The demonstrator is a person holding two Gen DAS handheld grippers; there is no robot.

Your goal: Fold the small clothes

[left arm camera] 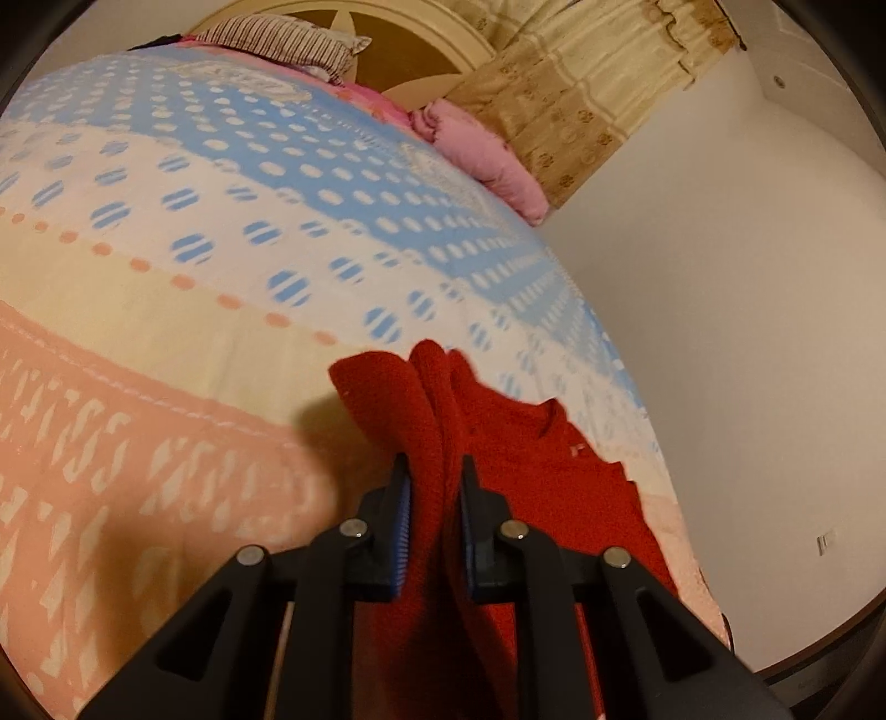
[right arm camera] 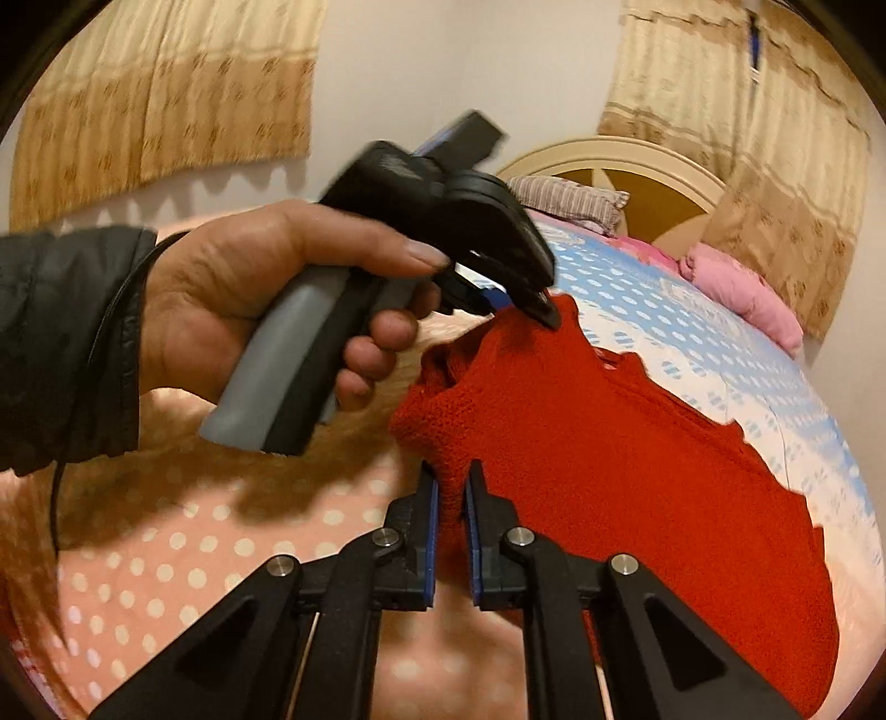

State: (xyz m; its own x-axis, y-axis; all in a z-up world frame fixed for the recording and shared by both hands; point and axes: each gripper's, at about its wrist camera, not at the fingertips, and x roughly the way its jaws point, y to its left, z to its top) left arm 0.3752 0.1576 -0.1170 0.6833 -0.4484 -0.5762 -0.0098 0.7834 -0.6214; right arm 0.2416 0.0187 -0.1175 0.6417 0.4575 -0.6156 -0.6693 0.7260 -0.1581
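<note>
A small red knitted sweater point(right arm camera: 609, 471) lies on the patterned bed cover point(right arm camera: 194, 554). My left gripper point(left arm camera: 434, 471) is shut on a bunched fold of the red sweater point(left arm camera: 515, 454) and lifts it off the cover point(left arm camera: 166, 277). My right gripper point(right arm camera: 451, 482) is shut on another edge of the sweater, close to the left one. In the right wrist view the left gripper point(right arm camera: 545, 315) shows from the side, held by a hand point(right arm camera: 249, 310), its tip pinching the sweater's upper edge.
The bed's far end has a striped pillow point(left arm camera: 288, 41), a pink quilt point(left arm camera: 487, 155) and an arched headboard point(right arm camera: 637, 166). A white wall point(left arm camera: 720, 332) runs along the bed's right side. Curtains point(right arm camera: 166, 111) hang behind.
</note>
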